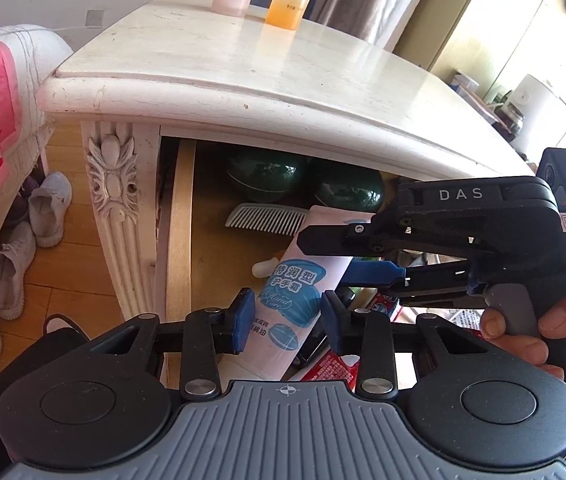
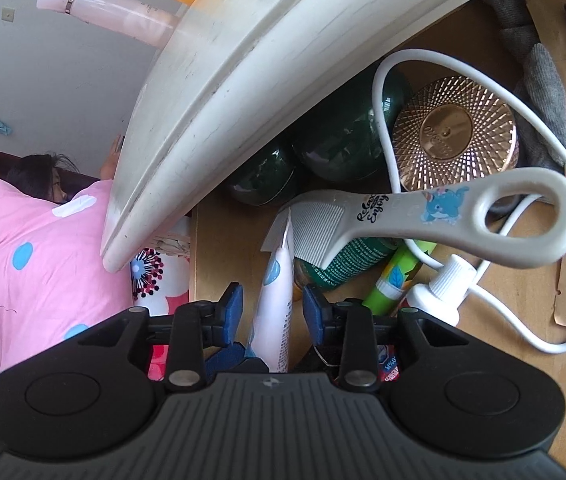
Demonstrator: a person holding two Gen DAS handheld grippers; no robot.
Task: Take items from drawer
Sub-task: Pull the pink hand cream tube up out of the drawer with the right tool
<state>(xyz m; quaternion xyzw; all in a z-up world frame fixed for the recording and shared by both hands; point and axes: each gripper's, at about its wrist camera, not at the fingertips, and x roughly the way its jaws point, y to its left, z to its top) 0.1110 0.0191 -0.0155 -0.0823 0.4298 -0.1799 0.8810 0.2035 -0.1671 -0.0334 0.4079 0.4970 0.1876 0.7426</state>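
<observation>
Over the open drawer [image 1: 181, 216], your left gripper [image 1: 289, 320] clasps the hand-cream tube [image 1: 303, 280], your right gripper [image 2: 269, 308] loose around it, while comb [image 2: 383, 220] and jars wait inside.

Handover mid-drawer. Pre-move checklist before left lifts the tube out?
1. Left gripper on tube: ok, pads touch both sides.
2. Right gripper released: ok, gaps show on both sides of the tube in its own view.
3. Right gripper clear of the tube: not ok, the tube sits between its jaws.
4. Drawer open: ok.
5. Comb free of the tube's far end: cannot tell, they lie close.
6. Left grip firm enough to lift: cannot tell.
</observation>
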